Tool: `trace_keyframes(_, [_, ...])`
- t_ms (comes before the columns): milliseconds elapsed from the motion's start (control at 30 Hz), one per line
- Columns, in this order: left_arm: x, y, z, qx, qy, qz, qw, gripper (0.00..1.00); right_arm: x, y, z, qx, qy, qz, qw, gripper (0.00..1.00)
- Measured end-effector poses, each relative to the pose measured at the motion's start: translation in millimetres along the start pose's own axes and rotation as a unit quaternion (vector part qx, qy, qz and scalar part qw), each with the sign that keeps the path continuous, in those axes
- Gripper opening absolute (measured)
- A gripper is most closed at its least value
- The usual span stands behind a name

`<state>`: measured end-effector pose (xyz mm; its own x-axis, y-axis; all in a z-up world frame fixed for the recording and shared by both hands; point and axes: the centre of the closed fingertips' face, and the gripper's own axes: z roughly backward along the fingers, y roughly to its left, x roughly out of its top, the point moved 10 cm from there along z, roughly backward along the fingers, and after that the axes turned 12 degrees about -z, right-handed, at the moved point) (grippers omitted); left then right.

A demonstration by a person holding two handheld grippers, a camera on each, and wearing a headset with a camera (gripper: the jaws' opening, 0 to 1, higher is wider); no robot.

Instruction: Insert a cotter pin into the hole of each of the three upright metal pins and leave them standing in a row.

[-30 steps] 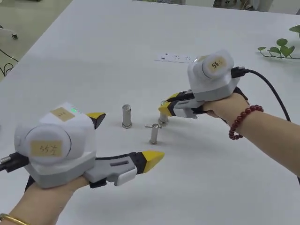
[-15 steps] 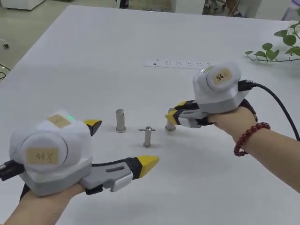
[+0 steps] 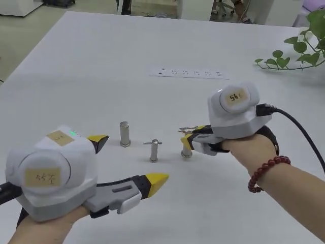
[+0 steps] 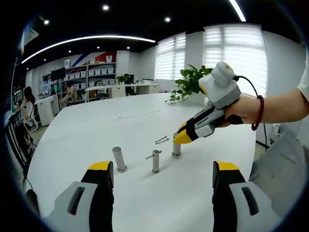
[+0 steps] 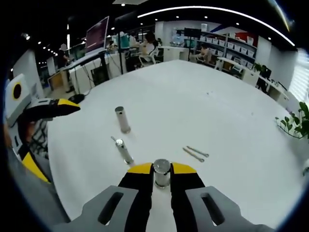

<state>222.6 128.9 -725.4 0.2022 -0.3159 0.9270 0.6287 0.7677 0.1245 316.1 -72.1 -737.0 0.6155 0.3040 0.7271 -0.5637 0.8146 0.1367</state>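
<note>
Grip matters: my right tongs (image 5: 161, 170) pinch the nearest metal pin (image 5: 161, 178) at their tips, so I should hold it upright. Just beyond, to their right, lie two loose cotter pins (image 5: 195, 153); to their left stand the cottered middle pin (image 5: 124, 151), then the bare far pin (image 5: 122, 119). My left tongs (image 4: 162, 169), spread, could fetch one.

Wide white workbench (image 3: 101, 61), matte top. Toward the far side, a little right of centre: a white power strip (image 3: 188, 73) lying flat, long side running left to right. At the far right edge: a leafy green plant (image 3: 297, 48), thin stems trailing onto the top. Beyond, an open office: shelving with white bins (image 4: 91, 72), slatted window blinds (image 4: 231, 46), a large dark monitor (image 5: 96, 34), a seated person (image 5: 148, 44) at a far desk, round ceiling lights (image 4: 105, 7).
</note>
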Motion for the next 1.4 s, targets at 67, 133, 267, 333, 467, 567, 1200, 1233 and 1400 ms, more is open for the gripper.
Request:
trace_keyframes(67, [0.2,0.2,0.3,0.0,-0.001,0.001,1.0,0.84,-1.7,1.2,0.8,0.0,0.0,-0.007,1.0,0.13])
trace_keyframes(133, [0.2,0.2,0.8,-0.001,-0.001,0.001,1.0,0.84,-4.0,2.9,1.7,0.001,-0.002,-0.008,1.0,0.13])
trace_keyframes(267, [0.4,-0.4,1.0,-0.001,0.0,0.0,1.0,0.84,-9.4,5.5,2.5,0.002,-0.003,-0.012,0.9999,0.13])
trace_keyframes(333, [0.5,-1.4,0.8,-0.003,0.0,0.0,1.0,0.84,-12.3,6.3,2.3,0.007,0.0,-0.007,1.0,0.13])
trace_keyframes(467, [1.1,-3.1,1.3,-0.004,0.0,-0.001,1.0,0.83,-17.9,11.2,4.6,0.03,0.001,0.01,0.9995,0.13])
trace_keyframes(567, [2.4,-4.3,2.5,-0.004,-0.001,-0.003,1.0,0.83,-21.3,15.2,6.8,0.05,0.005,0.031,0.9982,0.13])
trace_keyframes(1200, [1.2,-7.2,3.4,-0.005,0.0,-0.002,1.0,0.82,-30.0,19.7,8.1,0.122,0.016,0.087,0.9886,0.13])
trace_keyframes(1233, [1.0,-7.1,3.3,-0.006,0.001,-0.002,1.0,0.82,-30.5,19.1,8.0,0.128,0.016,0.09,0.9876,0.13])
trace_keyframes(1400, [0.7,-7.4,2.5,-0.009,0.001,-0.003,1.0,0.81,-29.3,16.2,6.7,0.144,0.016,0.093,0.9851,0.13])
